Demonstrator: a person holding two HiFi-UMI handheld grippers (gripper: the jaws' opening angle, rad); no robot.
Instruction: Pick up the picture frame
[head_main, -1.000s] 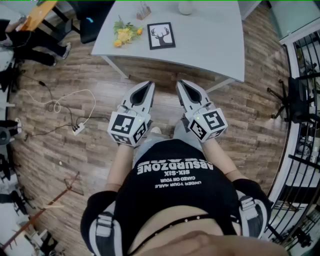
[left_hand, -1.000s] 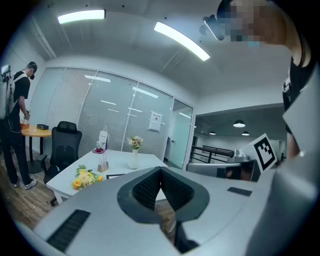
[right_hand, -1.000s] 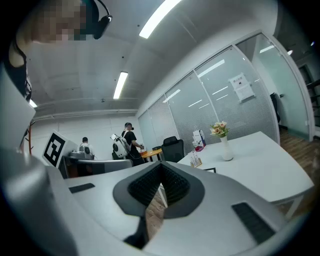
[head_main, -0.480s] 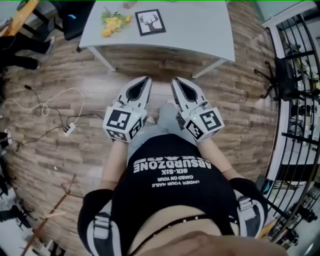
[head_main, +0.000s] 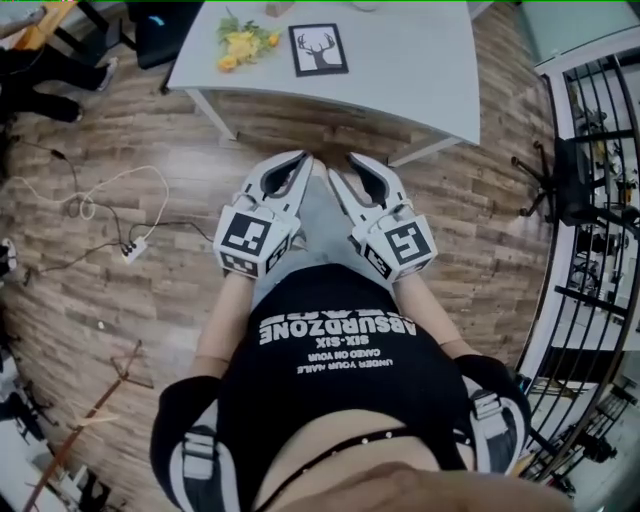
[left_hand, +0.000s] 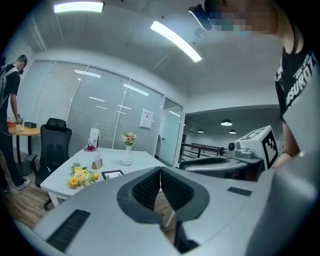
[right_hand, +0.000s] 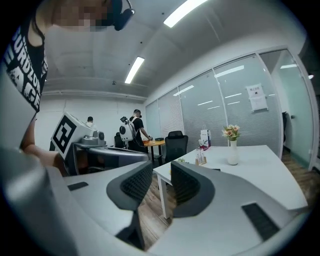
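The picture frame (head_main: 318, 48), black-edged with a deer print, lies flat on the white table (head_main: 410, 70) at the top of the head view. It also shows small on the tabletop (left_hand: 112, 174) in the left gripper view. Both grippers are held above the wooden floor, short of the table's near edge and pointing toward it. My left gripper (head_main: 303, 160) is shut with nothing in it, its pads (left_hand: 150, 187) pressed together. My right gripper (head_main: 345, 168) has just been opening. Its jaws (right_hand: 161, 169) stand apart with only floor and a table leg showing between them.
Yellow flowers (head_main: 243, 42) lie left of the frame, and a white vase (left_hand: 127, 150) and a small stand (left_hand: 96, 161) are further back. A black office chair (left_hand: 54, 145) stands beyond the table. Cables and a power strip (head_main: 130, 248) lie on the floor at left, a railing (head_main: 600, 200) at right.
The right gripper's jaws have parted; they were together before. Both grippers have come nearer to the table's edge and lean toward each other.
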